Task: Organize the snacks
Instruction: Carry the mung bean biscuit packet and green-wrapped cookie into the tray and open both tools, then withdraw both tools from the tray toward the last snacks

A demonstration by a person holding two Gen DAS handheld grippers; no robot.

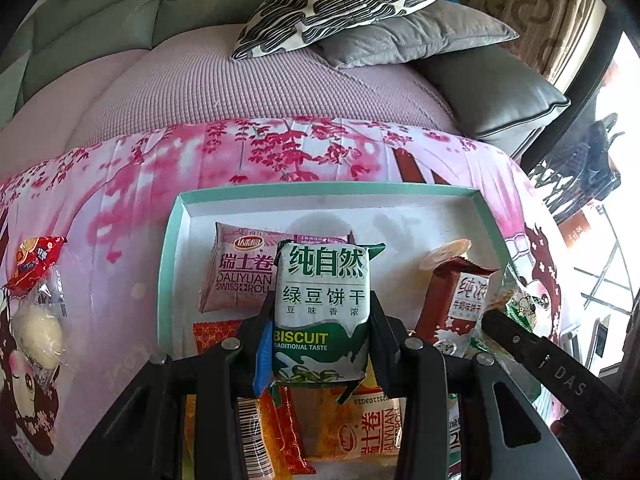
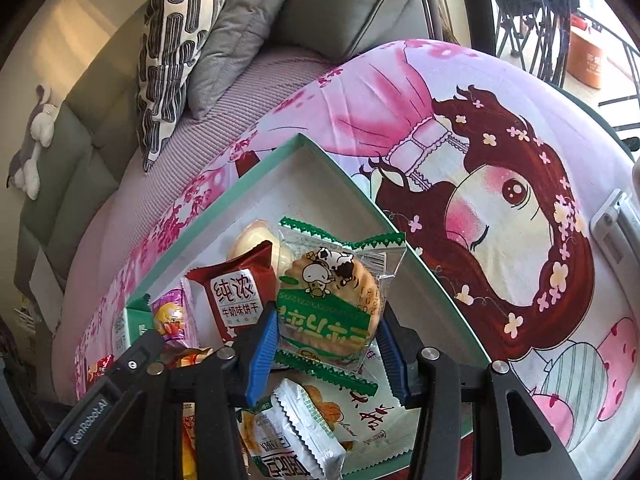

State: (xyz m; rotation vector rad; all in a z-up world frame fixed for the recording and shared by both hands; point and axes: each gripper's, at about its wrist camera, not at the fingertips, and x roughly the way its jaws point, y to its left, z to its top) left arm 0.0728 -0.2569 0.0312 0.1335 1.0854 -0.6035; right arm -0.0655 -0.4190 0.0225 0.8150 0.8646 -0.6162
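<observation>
My left gripper point(image 1: 318, 336) is shut on a green and white mung-bean biscuit pack point(image 1: 322, 312) and holds it above the teal-rimmed box point(image 1: 168, 264). My right gripper point(image 2: 326, 344) is shut on a clear green-edged cracker pack with a cow drawing point(image 2: 332, 300), held over the same box point(image 2: 280, 156). In the box lie a pink Swiss roll pack point(image 1: 238, 276), a dark red milk biscuit pack point(image 1: 460, 300) that also shows in the right wrist view point(image 2: 236, 292), an orange Swiss roll pack point(image 1: 360, 428) and several other snacks.
The box sits on a pink cartoon-print cloth point(image 1: 280, 152). A red-topped bun pack point(image 1: 36, 304) lies on the cloth left of the box. Behind are a sofa seat point(image 1: 240, 84), a patterned cushion point(image 1: 344, 0) and grey cushions point(image 1: 416, 36). A window is at the right.
</observation>
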